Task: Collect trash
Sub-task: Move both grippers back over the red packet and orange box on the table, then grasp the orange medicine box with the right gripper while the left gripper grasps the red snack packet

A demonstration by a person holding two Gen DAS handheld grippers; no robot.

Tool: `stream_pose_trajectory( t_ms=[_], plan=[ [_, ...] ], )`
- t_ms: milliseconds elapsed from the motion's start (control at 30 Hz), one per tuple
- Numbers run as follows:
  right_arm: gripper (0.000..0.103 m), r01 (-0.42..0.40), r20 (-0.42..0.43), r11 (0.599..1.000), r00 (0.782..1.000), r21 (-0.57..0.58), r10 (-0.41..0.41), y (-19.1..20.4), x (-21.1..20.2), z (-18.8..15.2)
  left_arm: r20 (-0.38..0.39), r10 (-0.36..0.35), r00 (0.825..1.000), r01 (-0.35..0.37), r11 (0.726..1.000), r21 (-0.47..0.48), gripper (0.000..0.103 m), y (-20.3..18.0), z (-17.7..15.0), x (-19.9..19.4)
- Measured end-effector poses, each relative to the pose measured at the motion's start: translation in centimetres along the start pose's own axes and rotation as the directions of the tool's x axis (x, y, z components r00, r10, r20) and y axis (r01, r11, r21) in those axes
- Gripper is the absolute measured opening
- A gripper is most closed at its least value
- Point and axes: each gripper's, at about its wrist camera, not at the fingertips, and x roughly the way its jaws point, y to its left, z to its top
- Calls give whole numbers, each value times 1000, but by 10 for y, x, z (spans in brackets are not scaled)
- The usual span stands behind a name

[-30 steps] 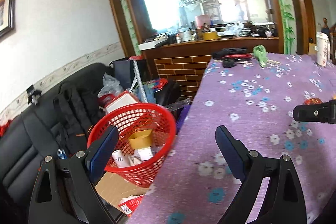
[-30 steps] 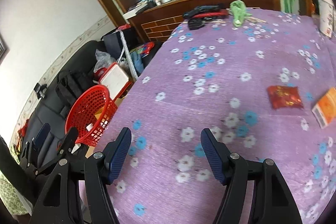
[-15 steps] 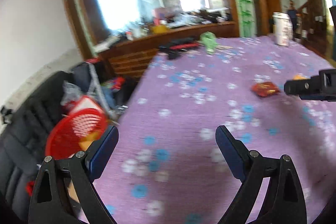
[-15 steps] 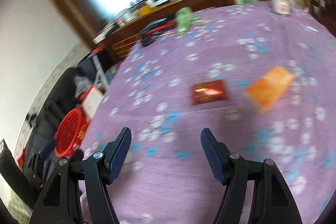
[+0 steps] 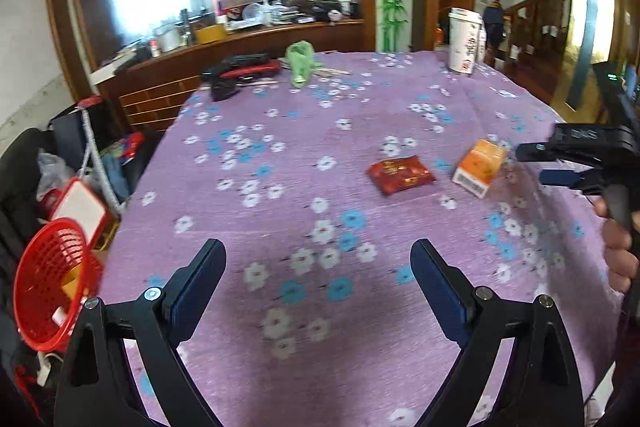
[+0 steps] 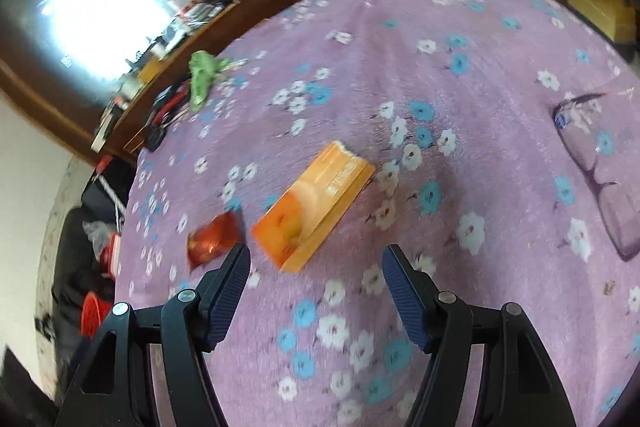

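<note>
An orange carton (image 6: 314, 205) lies flat on the purple flowered tablecloth (image 6: 480, 75); it also shows in the left wrist view (image 5: 478, 167). A red snack wrapper (image 5: 400, 174) lies just left of it, also in the right wrist view (image 6: 214, 238). My right gripper (image 6: 316, 269) is open and empty, just short of the carton; it enters the left wrist view from the right (image 5: 532, 165). My left gripper (image 5: 318, 277) is open and empty over the table's near part. A red mesh basket (image 5: 52, 287) with trash stands off the table's left edge.
A green crumpled bag (image 5: 301, 61), black and red items (image 5: 240, 71) and a white flowered cup (image 5: 463, 41) stand at the far side. Glasses (image 6: 600, 163) lie on the right. A black sofa with bags (image 5: 60, 163) is on the left.
Both grippers have swung right, away from the basket toward the table's middle. My right gripper has closed in on the orange carton. Both stay open.
</note>
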Motion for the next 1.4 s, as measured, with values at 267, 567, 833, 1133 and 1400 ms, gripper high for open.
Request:
stream_pose_trajectory(
  t_ms=[267,567,833,1133,1400],
  plan=[
    [72,114,-26,993,993,11,-114,27,49,20,-23,-37,999,37,999,14,92,-6,13,23],
    [60,296,62,942,955,-160,-290,43,71,14,-67,-63,996,65,998,28,92,-15,24,46],
    [50,222,112,967,972,-127,-209,19,48,21,-109,-131,985,126,991,-52,92,-40,55,78],
    [51,159,143,987,978,-16,-155,2,34,31,-151,-222,963,212,974,-82,92,-52,92,150],
    [51,138,157,990,978,16,-139,-4,27,37,-225,-330,917,335,942,-18,58,-54,70,177]
  ],
)
